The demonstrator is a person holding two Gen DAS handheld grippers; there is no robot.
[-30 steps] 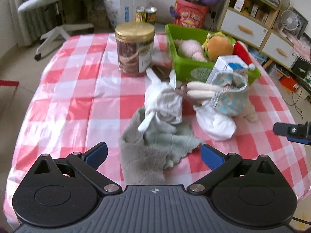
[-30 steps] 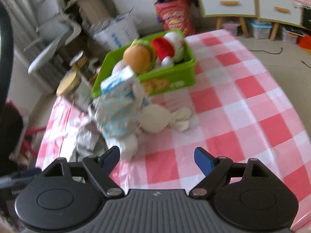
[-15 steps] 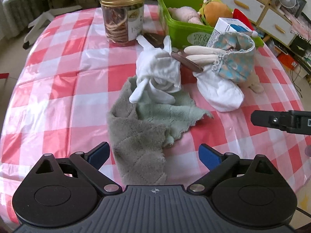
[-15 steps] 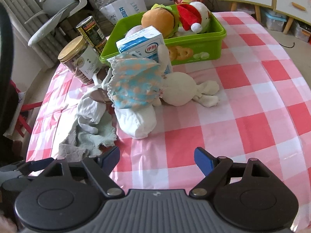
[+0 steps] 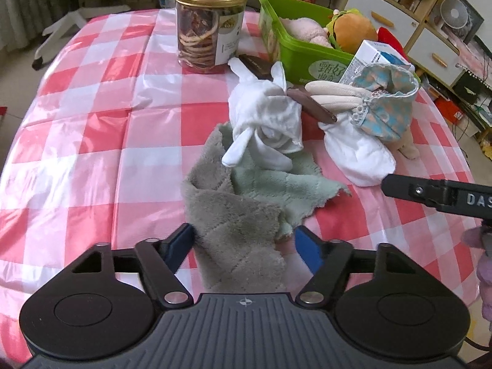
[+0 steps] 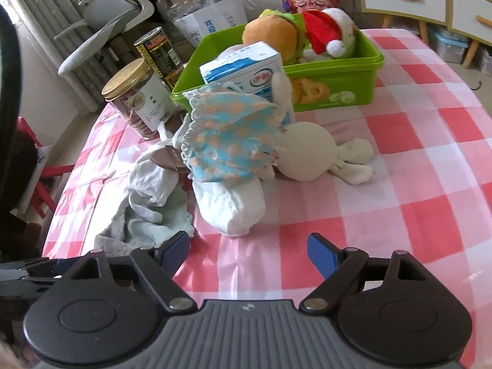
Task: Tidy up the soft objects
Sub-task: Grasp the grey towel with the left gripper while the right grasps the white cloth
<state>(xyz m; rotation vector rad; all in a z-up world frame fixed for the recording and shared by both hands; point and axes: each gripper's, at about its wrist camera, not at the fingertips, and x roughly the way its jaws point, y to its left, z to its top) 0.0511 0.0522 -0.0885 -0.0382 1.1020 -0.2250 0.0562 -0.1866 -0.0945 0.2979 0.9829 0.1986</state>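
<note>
Approach to the first soft object, both tools unloaded.

The left gripper [image 5: 244,241] stands with jaws spread around the near edge of the grey-green towel [image 5: 243,212], its fingers flanking the cloth but not pinching it; judged next: close and lift toward the green bin [image 5: 295,52]. The right gripper [image 6: 247,249], likewise spread and empty, hovers just short of the white cloth bundle [image 6: 232,207]. Beyond lie the white glove [image 5: 266,120], the plush rabbit [image 6: 307,150], then the bin.
</note>
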